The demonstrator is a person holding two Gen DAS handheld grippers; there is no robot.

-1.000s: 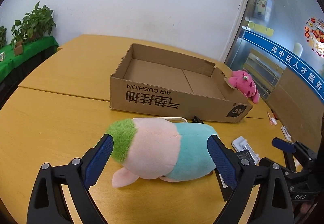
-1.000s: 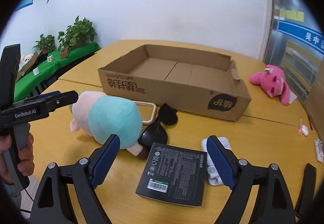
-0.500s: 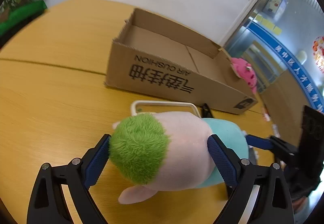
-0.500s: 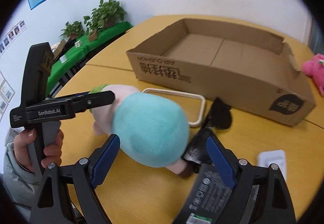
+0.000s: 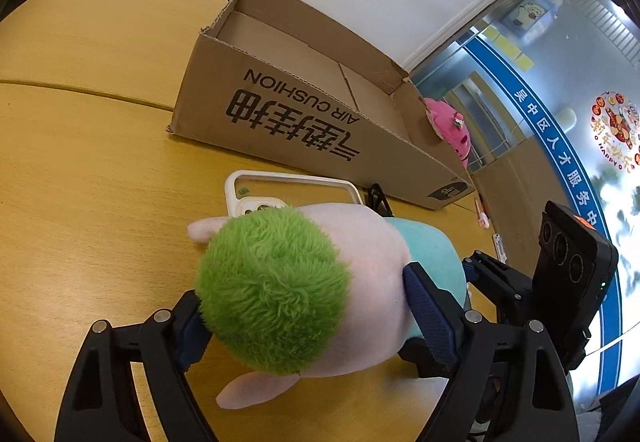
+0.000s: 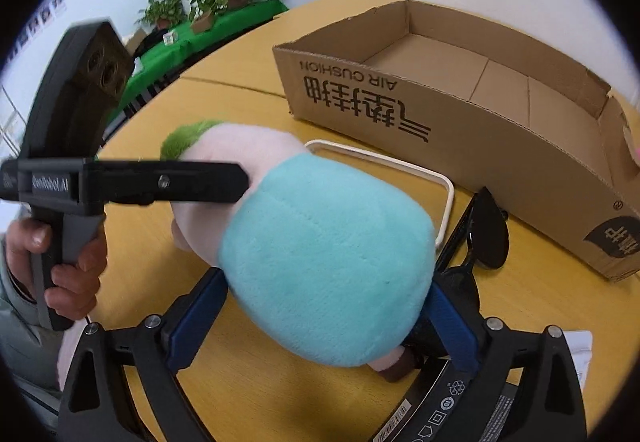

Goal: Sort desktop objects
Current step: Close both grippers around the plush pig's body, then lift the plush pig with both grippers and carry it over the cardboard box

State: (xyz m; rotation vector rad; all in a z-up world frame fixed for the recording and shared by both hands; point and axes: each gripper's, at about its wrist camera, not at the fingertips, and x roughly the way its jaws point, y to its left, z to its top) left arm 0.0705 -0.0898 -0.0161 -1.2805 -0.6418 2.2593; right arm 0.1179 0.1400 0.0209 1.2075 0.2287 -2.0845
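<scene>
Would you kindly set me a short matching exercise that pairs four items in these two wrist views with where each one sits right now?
Things:
1. green-haired pink and teal plush toy
2. brown cardboard box printed AIR CUSHION
3. white-rimmed clear phone case
4. magenta plush toy

Places:
A. flat on the yellow wooden table, between the box and the gripped toy
B. beyond the box's far end
C. between the fingers of both the left gripper and the right gripper
D. standing open, nothing visible inside

Pairs: 1-C, 2-D, 3-A, 4-B
</scene>
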